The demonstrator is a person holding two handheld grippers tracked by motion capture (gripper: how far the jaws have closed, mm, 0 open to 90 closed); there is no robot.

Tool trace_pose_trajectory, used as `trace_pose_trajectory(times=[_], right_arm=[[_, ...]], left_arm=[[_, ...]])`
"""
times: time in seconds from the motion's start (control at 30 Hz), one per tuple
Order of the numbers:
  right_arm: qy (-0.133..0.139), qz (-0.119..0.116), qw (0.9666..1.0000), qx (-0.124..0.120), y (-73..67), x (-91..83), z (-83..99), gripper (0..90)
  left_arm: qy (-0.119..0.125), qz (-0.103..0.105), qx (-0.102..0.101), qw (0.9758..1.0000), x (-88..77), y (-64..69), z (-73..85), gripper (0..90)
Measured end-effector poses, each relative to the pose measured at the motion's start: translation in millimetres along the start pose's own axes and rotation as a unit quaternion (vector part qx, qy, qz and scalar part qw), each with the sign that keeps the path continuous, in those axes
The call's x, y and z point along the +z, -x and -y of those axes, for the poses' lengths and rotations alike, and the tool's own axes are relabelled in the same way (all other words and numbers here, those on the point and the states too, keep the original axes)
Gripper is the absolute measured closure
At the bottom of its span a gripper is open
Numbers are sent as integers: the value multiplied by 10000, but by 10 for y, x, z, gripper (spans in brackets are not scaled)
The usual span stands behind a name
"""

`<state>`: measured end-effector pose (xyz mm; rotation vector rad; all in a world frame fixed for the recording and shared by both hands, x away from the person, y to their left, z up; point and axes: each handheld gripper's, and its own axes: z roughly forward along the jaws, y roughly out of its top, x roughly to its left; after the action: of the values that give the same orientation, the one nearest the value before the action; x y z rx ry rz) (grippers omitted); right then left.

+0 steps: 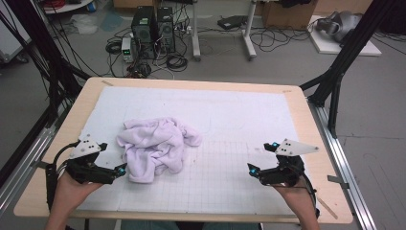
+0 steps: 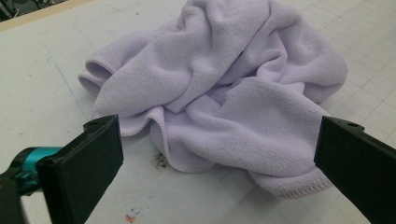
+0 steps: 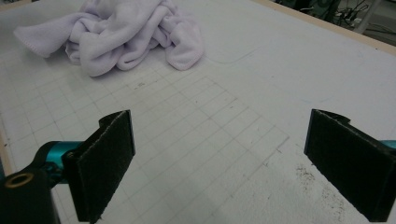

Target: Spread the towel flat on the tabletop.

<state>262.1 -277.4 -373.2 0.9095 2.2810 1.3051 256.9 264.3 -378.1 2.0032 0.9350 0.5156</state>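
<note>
Towel [image 1: 155, 146] lies crumpled on the table [image 1: 297, 103]; with jaws spread, the left gripper [image 1: 119, 170] should pinch one hemmed edge, the right gripper [image 1: 261, 160] waiting apart.

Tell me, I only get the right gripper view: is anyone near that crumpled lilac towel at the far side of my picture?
Observer: Yes. In the high view the left gripper sits right beside the towel, jaws open, not gripping it.
Operator: Is any hem exposed on that side?
Observer: The left gripper view shows a stitched hem lying on the mat, just ahead of the jaws.
Operator: And whereabouts is my gripper on the table?
Observer: The right gripper is near the table's right edge, well apart from the towel.
</note>
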Motion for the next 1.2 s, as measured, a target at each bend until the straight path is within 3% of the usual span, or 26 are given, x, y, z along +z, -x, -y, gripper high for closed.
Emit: trace_pose_trajectory(times=[0.77,0.97,1.2], right_arm=[[-76,-52,10000,31,25,-5,28,78],[-58,-87,9999,31,15,29,-18,78],[-52,-215,9997,-128,-33,154,-187,78]], left_arm=[[-36,56,36,10000,-19,-11,-30,19],[-34,58,43,10000,-27,-12,-43,19],[-35,72,52,10000,-15,-18,-73,19]])
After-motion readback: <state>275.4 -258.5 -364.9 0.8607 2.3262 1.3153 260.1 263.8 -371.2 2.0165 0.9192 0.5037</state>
